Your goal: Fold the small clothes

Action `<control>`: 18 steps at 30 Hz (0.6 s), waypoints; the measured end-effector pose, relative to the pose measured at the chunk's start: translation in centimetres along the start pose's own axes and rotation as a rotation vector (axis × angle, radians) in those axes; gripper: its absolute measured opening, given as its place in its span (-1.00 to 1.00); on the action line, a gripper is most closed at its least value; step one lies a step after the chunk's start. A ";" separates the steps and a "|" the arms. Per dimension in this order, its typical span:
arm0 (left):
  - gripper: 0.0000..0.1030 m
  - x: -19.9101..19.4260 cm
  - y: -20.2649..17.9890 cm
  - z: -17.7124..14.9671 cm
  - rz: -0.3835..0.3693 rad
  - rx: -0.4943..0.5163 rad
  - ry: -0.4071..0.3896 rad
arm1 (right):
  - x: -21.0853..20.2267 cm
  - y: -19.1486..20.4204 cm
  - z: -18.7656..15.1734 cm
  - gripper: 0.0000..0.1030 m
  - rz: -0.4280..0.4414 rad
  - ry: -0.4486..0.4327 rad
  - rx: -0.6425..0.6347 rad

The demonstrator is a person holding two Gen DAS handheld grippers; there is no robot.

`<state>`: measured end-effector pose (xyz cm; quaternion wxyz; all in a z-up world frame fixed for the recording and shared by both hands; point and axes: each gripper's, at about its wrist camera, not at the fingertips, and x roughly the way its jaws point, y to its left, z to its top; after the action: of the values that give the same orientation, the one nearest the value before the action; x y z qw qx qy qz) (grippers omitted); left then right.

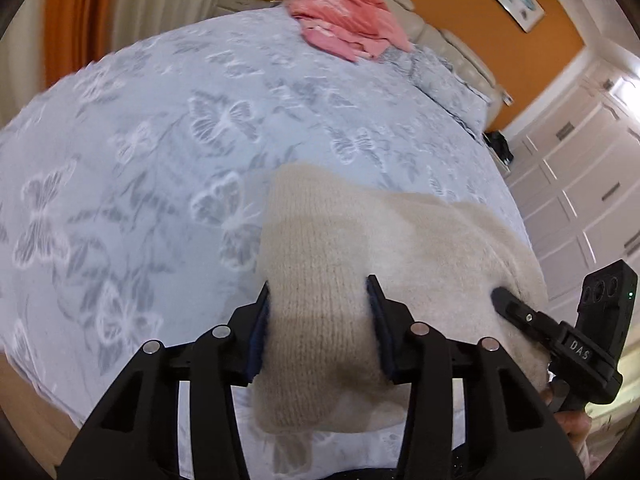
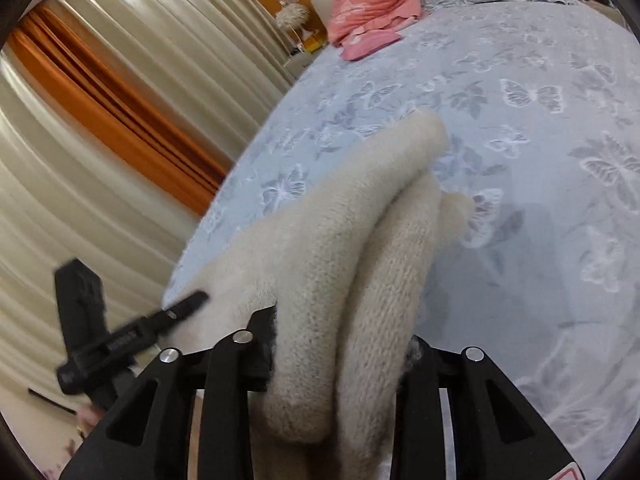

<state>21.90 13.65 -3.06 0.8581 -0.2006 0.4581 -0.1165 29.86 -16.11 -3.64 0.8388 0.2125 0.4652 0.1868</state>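
Cream knit garment (image 1: 332, 264) on the bed (image 1: 160, 140), at the near edge, well apart from the pink clothes (image 1: 348, 20) heaped by the headboard. Left tongs (image 1: 320, 320) clamped on a rolled or doubled band of the knit; band runs straight ahead from them, long axis away from the holder. Right tongs (image 2: 344, 344) likewise gripping a thick fold of the same garment, lifted off the bed, layers bunched. Each pair shows beside the other's view, close together. Judgement: both share the load; the fold likely carries the held edge forward along that axis.
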 end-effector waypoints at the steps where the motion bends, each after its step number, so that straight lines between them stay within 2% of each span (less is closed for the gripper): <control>1: -0.09 0.6 -0.2 -0.2 0.017 0.016 0.012 | 1.0 -1.0 -0.3 -0.34 -0.031 0.028 0.008; 3: -0.06 3.9 -0.7 -1.6 0.124 0.084 0.079 | 5.1 -4.6 -2.3 -0.27 -0.149 0.174 0.053; 4: -0.10 6.1 -0.5 -2.8 0.230 0.127 0.132 | 6.9 -6.4 -2.9 -0.26 -0.229 0.262 0.096; 5: -0.04 6.9 -0.6 -3.5 0.248 0.140 0.151 | 6.5 -7.7 -3.6 -0.25 -0.178 0.239 0.182; 7: -0.02 5.3 -1.0 -4.0 0.255 0.139 0.089 | 3.3 -7.2 -3.5 -0.23 -0.147 0.121 0.224; 9: 0.07 4.6 -1.5 -3.9 0.271 0.161 0.079 | 1.1 -6.2 -3.5 -0.23 -0.162 0.074 0.211; 11: 0.07 4.4 -2.0 -4.0 0.285 0.184 0.083 | -0.8 -4.9 -4.0 -0.28 -0.160 0.033 0.165; 12: 0.07 4.4 -2.0 -4.3 0.289 0.189 0.085 | -0.7 -4.4 -4.2 -0.43 -0.171 0.038 0.137; 13: 0.07 4.4 -2.2 -4.4 0.293 0.196 0.089 | -0.2 -4.0 -4.2 -0.47 -0.191 0.051 0.102; 15: 0.07 4.2 -2.5 -4.9 0.297 0.201 0.093 | 1.8 -3.9 -5.7 -0.47 -0.247 0.127 0.038; 17: 0.07 4.1 -2.7 -5.4 0.305 0.196 0.102 | 5.2 -5.0 -6.7 -0.47 -0.333 0.247 -0.022; 18: 0.07 3.8 -2.8 -5.8 0.307 0.191 0.105 | 5.7 -5.1 -6.5 -0.47 -0.350 0.247 -0.041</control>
<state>19.15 8.34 -7.48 0.8558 -0.0396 0.5144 -0.0375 27.69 -16.27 -13.44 0.7994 0.0868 0.5901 0.0724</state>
